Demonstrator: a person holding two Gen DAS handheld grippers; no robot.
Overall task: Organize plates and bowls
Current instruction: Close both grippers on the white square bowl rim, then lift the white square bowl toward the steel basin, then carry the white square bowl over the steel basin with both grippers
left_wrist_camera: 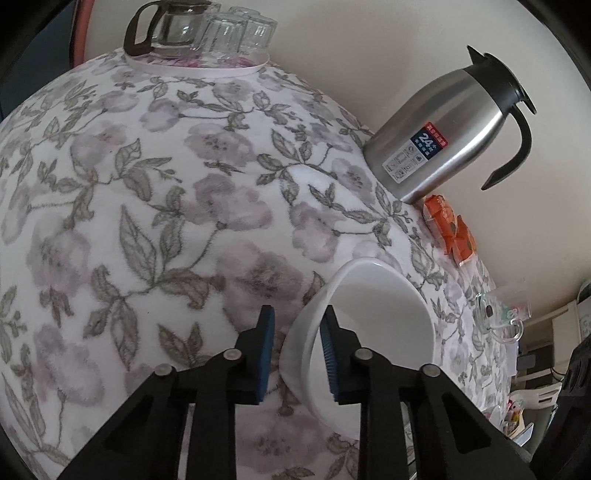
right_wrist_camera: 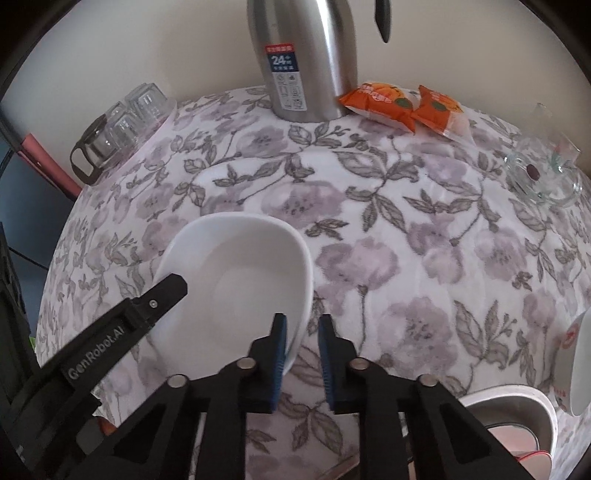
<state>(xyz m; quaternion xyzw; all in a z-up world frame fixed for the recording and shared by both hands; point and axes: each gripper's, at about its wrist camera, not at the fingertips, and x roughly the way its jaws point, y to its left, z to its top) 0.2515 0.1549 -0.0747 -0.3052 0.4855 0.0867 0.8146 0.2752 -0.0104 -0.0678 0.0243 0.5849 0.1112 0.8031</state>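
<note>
A white bowl (left_wrist_camera: 388, 325) sits on the flowered tablecloth (left_wrist_camera: 147, 184). My left gripper (left_wrist_camera: 298, 314) straddles its near-left rim, one blue pad outside and the other inside the bowl. The jaws are narrow, and a sliver of cloth shows between the outer pad and the wall. In the right wrist view the same bowl (right_wrist_camera: 236, 280) has my right gripper (right_wrist_camera: 302, 321) astride its right rim, left pad inside and right pad outside. A small gap separates the rim from the outer pad. One black finger (right_wrist_camera: 166, 291) of the left gripper reaches over the bowl's left rim.
A steel thermos jug (right_wrist_camera: 306, 62) stands at the back by the wall, with orange snack packets (right_wrist_camera: 402, 103) beside it. A glass pot and upturned glasses (left_wrist_camera: 207, 33) fill the far left corner. A glass mug (right_wrist_camera: 543, 177) is far right, and more white dishes (right_wrist_camera: 517, 410) sit near right.
</note>
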